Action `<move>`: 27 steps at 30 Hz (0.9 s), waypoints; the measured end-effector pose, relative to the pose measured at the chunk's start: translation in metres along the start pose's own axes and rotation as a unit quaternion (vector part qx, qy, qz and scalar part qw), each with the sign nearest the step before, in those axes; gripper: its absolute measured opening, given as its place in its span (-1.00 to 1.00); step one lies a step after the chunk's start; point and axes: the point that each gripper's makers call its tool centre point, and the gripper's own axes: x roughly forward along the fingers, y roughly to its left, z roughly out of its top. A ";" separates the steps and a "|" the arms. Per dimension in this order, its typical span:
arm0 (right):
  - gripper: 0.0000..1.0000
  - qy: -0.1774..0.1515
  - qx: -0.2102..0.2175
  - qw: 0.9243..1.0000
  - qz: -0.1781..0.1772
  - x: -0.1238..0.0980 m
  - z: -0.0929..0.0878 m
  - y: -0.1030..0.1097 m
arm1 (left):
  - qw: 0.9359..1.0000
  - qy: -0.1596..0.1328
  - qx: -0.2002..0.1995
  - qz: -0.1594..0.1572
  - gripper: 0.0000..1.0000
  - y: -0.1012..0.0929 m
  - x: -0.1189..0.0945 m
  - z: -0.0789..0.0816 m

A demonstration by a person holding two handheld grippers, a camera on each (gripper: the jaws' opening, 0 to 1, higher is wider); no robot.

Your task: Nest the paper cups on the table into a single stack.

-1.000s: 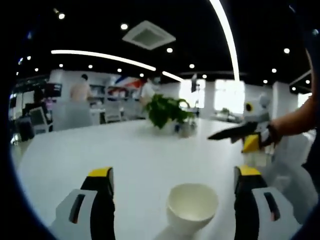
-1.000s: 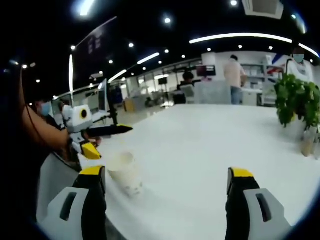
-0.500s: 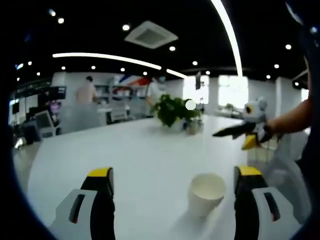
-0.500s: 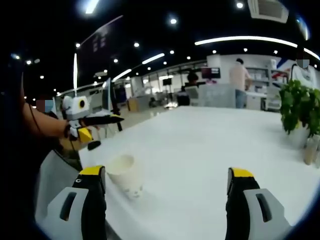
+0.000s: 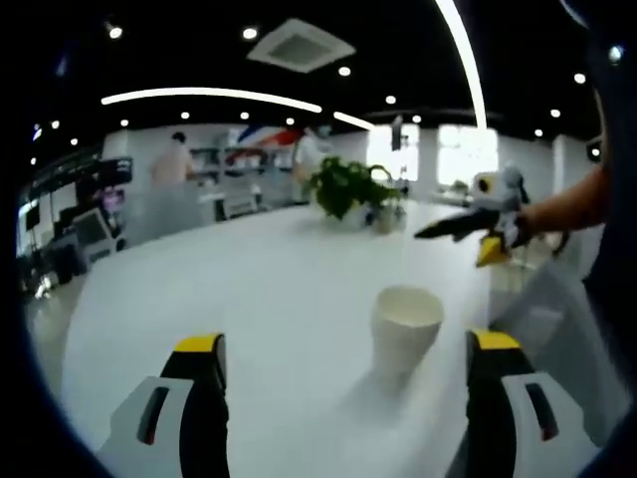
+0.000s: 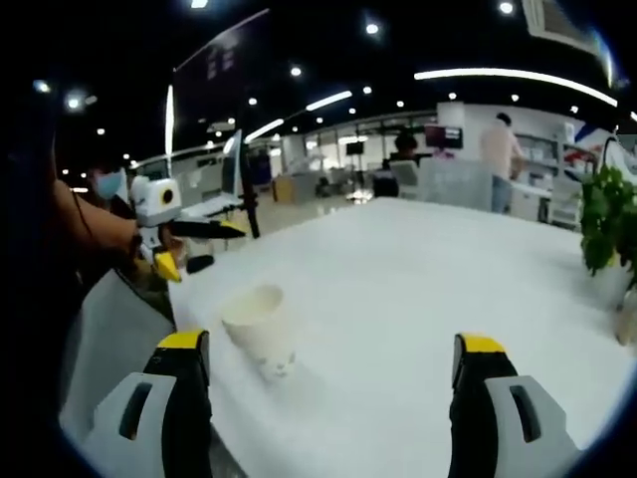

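My left tongs point(image 5: 344, 344) are spread wide, pinching nothing, and so are my right tongs point(image 6: 332, 344). One white paper cup point(image 5: 406, 328) stands upright on the white table point(image 5: 249, 289), near its edge beside me. A potted plant point(image 5: 348, 189) sits toward the far edge.

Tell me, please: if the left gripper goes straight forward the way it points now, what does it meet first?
Probably the white paper cup. It stands upright on the white table, ahead of the open left gripper, a little toward its right jaw. Depth is unclear, so it could narrowly pass.
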 end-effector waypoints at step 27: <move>0.23 0.069 -0.070 0.992 0.080 0.046 -0.049 0.045 | 0.984 0.112 0.107 -0.085 0.41 -0.038 0.044 -0.055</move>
